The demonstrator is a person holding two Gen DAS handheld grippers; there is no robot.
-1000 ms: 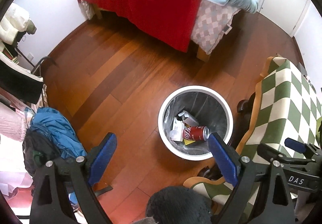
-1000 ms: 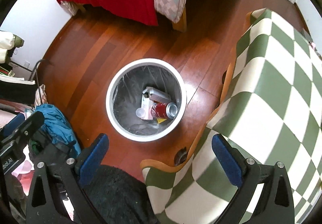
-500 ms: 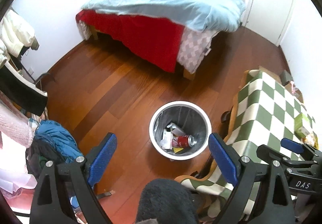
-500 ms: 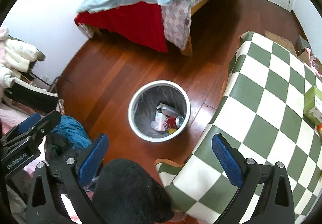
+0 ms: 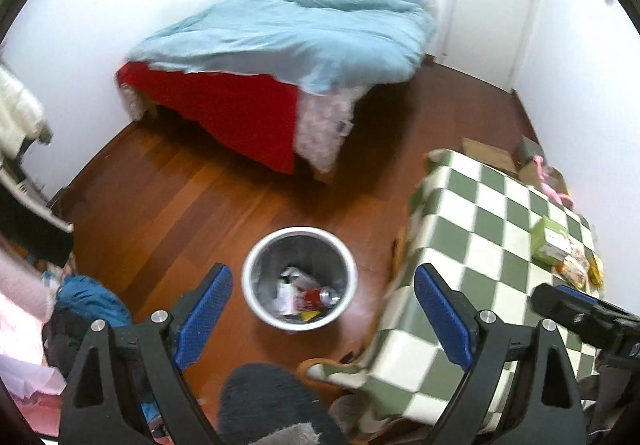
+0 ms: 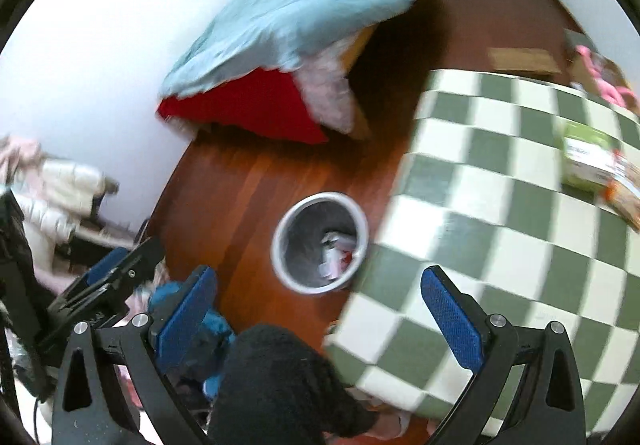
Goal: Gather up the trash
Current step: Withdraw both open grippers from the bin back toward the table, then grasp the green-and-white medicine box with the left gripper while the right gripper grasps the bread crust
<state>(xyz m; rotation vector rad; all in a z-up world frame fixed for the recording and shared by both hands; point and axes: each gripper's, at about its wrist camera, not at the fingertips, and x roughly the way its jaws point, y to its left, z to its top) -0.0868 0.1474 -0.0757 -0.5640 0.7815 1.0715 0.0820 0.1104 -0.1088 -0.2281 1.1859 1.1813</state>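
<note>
**Between pickups: both tongs empty, trash left on the table**

Step in hand, as I judge it: the stretch between one drop and the next pickup. The bin (image 5: 299, 279) stands on the wood floor (image 5: 168, 213) and already holds a red can (image 5: 318, 295) and some crumpled wrappers. Neither tool carries anything.

Left tongs (image 5: 324, 311): blue pads spread wide, nothing between them. Bin sits near 12 o'clock in that view, just past the tips, well below.

Right tongs (image 6: 318, 311): also wide open, empty. Bin at about 12 o'clock, partly hidden by the table edge.

Remaining trash: a green box (image 5: 550, 245) with snack packets (image 5: 578, 269) beside it, on the checked tablecloth (image 5: 492, 229). From the left tongs it lies at 2 o'clock, well apart. In the right view the box (image 6: 588, 155) is at about 2 o'clock, blurred.

Next move, my guess: swing the right tongs over the table, settle the pads either side of the box or a packet, close, then carry to the bin. Packets look thin and crinkly, so they could slip.
</note>
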